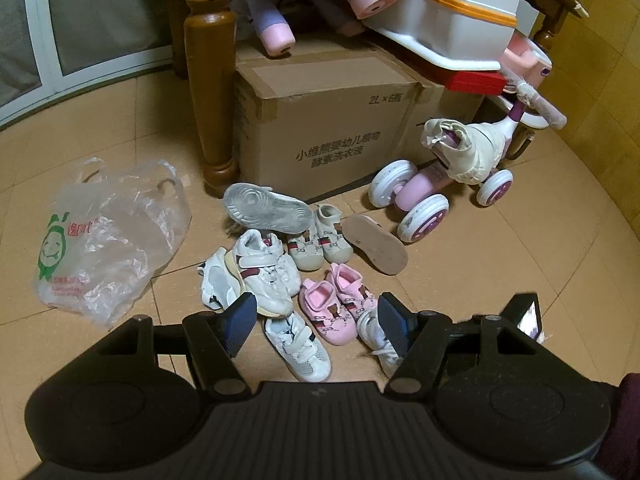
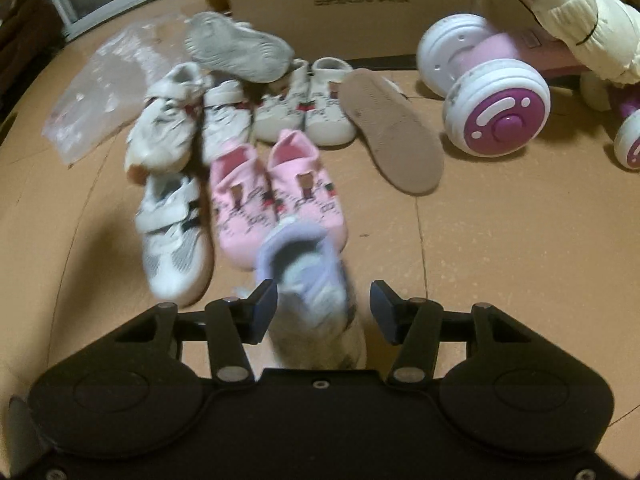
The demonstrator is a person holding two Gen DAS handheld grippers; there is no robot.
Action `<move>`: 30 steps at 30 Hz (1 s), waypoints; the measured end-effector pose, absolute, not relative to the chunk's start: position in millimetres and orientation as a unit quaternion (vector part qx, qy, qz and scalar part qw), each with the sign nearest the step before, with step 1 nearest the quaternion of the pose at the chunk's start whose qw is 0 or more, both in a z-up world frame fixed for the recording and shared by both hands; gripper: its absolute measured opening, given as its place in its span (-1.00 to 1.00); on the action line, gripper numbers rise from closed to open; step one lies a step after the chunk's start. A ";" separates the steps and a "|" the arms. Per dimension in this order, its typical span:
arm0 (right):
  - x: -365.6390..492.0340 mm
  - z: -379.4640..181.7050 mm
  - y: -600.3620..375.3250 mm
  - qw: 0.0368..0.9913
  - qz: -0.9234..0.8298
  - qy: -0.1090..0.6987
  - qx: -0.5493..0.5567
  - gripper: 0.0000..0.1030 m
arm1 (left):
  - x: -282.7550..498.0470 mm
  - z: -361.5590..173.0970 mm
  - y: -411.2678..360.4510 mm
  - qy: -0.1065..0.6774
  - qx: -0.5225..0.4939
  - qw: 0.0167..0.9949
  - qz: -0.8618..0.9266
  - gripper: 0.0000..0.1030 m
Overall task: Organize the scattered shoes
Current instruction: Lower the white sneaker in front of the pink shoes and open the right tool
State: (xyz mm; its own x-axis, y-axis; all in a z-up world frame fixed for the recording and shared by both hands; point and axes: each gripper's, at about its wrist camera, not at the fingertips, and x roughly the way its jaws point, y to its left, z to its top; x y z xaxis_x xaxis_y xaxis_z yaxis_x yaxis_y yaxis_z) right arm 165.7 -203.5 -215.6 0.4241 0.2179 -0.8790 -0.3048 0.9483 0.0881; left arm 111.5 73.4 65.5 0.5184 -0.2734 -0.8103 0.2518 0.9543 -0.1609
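Small shoes lay clustered on the tiled floor [image 1: 500, 264] before a cardboard box [image 1: 328, 120]; the pink pair [image 2: 276, 196] pointed toward the camera, a tan-soled shoe [image 2: 394, 132] lay sole-up. The left gripper [image 1: 316, 320] hovered with jaws wide, holding nothing. The right gripper [image 2: 323, 304] stood wide around a blurred lavender-collared shoe [image 2: 308, 276], lengthwise between its fingers. A plastic bag [image 1: 108, 236] lay crumpled leftward.

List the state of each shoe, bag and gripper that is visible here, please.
Pink bear-print shoe pair: upright, side by side.
Beige bear-print shoe pair: upright, side by side.
Grey-soled white shoe: sole up.
Tan-soled shoe: sole up.
Clear plastic bag: crumpled, on the floor.
Left gripper: open.
Right gripper: open around a blurred shoe.
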 end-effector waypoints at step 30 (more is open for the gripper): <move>158.4 -266.1 -233.3 0.792 0.105 0.586 0.134 -0.60 | 110.1 62.3 51.4 0.470 0.002 0.866 -0.173 0.29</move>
State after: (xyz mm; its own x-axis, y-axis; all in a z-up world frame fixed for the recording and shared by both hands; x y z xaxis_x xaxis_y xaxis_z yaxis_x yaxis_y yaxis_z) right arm 158.4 -233.3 -266.1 0.2913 0.3241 -0.9001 -0.0094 0.9418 0.3361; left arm 110.1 51.4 62.3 0.4983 -0.2977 -0.8143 0.3017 0.9400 -0.1591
